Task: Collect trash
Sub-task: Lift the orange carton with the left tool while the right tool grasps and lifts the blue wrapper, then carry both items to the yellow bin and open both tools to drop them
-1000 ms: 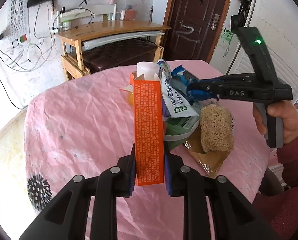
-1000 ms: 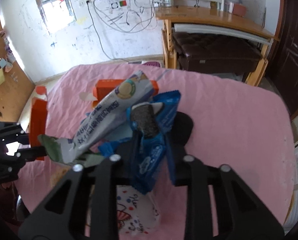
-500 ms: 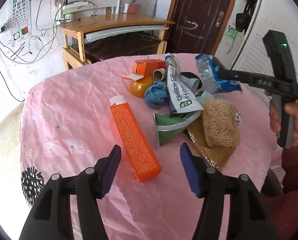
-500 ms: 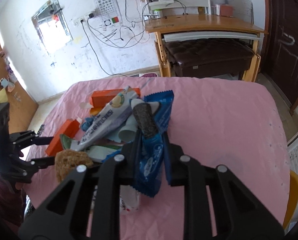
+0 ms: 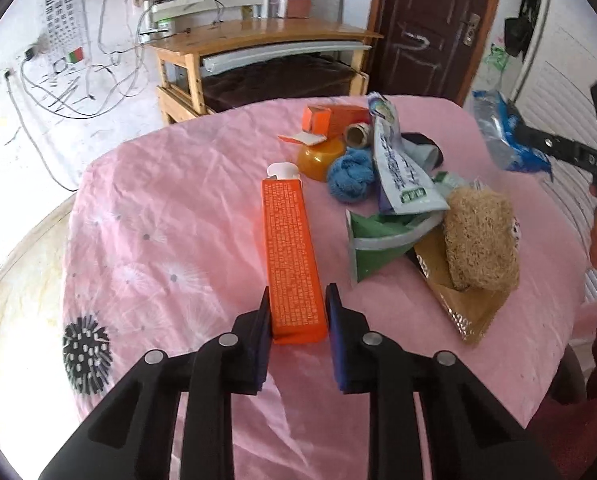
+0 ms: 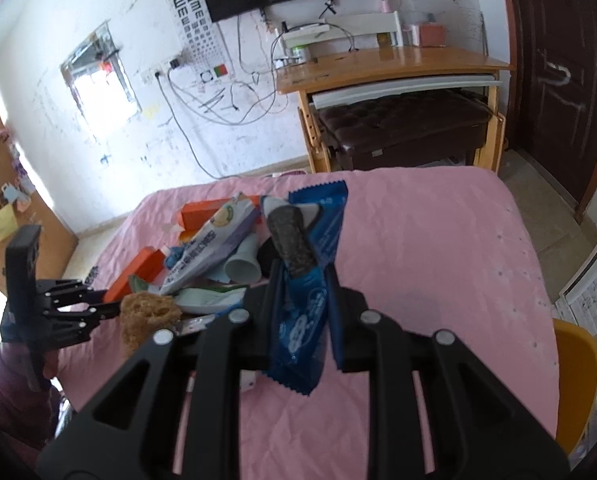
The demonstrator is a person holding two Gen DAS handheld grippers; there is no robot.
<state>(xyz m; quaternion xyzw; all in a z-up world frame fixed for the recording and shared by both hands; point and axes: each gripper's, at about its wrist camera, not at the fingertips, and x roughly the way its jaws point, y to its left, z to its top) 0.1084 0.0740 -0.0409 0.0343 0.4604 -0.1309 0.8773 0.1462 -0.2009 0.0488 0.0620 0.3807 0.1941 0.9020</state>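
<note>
A long orange box (image 5: 290,252) lies on the pink tablecloth (image 5: 170,216). My left gripper (image 5: 297,312) has its fingers close on both sides of the box's near end. My right gripper (image 6: 301,280) is shut on a blue snack wrapper (image 6: 306,292) and holds it above the table; it also shows at the right of the left wrist view (image 5: 498,136). A trash pile lies beyond: a white-purple pouch (image 5: 398,168), a green wrapper (image 5: 378,248), a loofah sponge (image 5: 478,240), a blue yarn ball (image 5: 350,178).
A small orange carton (image 5: 330,120), a yellow bowl (image 5: 318,156) and a cardboard tube (image 5: 356,136) sit at the far side of the pile. A wooden desk (image 5: 266,44) and a dark door (image 5: 430,28) stand behind. A yellow chair (image 6: 574,380) is at the table's right.
The orange box, held upright a second ago, was laid flat and let go; my left gripper has closed in on its near end again. My right gripper lifted the blue wrapper off the pile.
</note>
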